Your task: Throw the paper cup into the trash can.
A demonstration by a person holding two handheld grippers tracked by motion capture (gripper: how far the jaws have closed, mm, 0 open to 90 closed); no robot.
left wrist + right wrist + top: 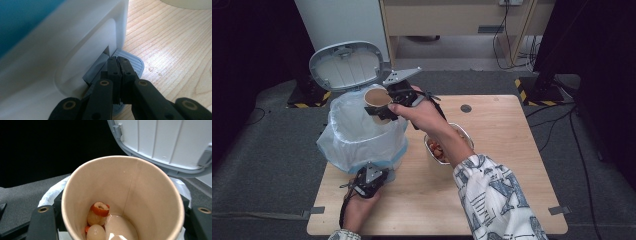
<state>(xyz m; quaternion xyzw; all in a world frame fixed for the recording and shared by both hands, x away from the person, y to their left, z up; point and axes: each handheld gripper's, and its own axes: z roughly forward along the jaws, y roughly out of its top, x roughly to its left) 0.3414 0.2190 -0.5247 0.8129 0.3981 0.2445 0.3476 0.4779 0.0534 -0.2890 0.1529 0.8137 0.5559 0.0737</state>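
Fruit scraps sit in a foil tray [463,135] on the wooden table [507,165], just beside my right forearm. My left tool [117,60], jaws pressed together, pushes down on the ribbed grey pedal [133,62] of the white bin [362,135], whose lid [347,65] stands open; a clear crinkled liner drapes over its rim. My right tool [384,107] pinches a tan paper cup [125,195] over the bin's mouth. The cup is round and smooth-walled, with peeled fruit pieces [96,222] and red skin at its bottom.
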